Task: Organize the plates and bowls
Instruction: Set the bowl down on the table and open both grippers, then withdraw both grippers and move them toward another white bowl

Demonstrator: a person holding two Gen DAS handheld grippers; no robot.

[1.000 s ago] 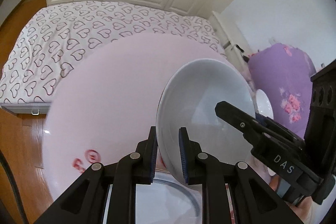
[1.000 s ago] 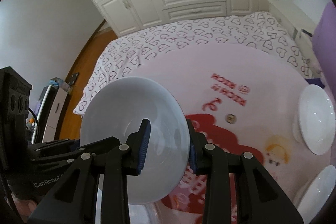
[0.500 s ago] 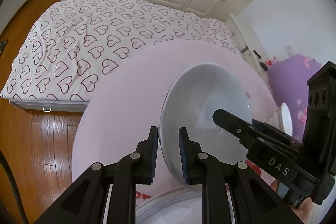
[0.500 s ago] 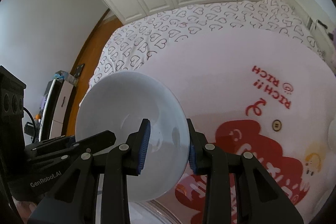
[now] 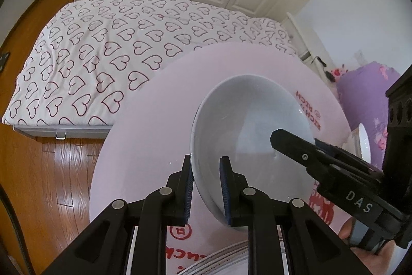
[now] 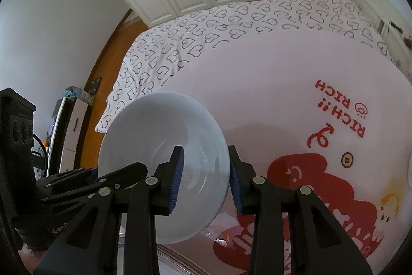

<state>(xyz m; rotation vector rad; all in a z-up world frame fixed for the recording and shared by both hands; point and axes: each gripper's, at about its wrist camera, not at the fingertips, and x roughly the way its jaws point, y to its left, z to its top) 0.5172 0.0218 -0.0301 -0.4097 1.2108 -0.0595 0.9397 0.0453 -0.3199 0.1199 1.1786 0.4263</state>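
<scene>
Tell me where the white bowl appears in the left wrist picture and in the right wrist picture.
Left wrist: white bowl right of centre, rim in the left claw.
Right wrist: bowl lower left of centre, rim in the right claw.
Shared landmark: red "RICH" print on the pink table.

The table (image 6: 270,74) was a round pink one with red cartoon art and "RICH!! RICH" printed on it. A white plate (image 5: 365,143) sat at its far right edge, and the rim of another dish (image 5: 221,258) showed at the near edge. A heart-print bed (image 5: 108,48) stood right behind it.
</scene>
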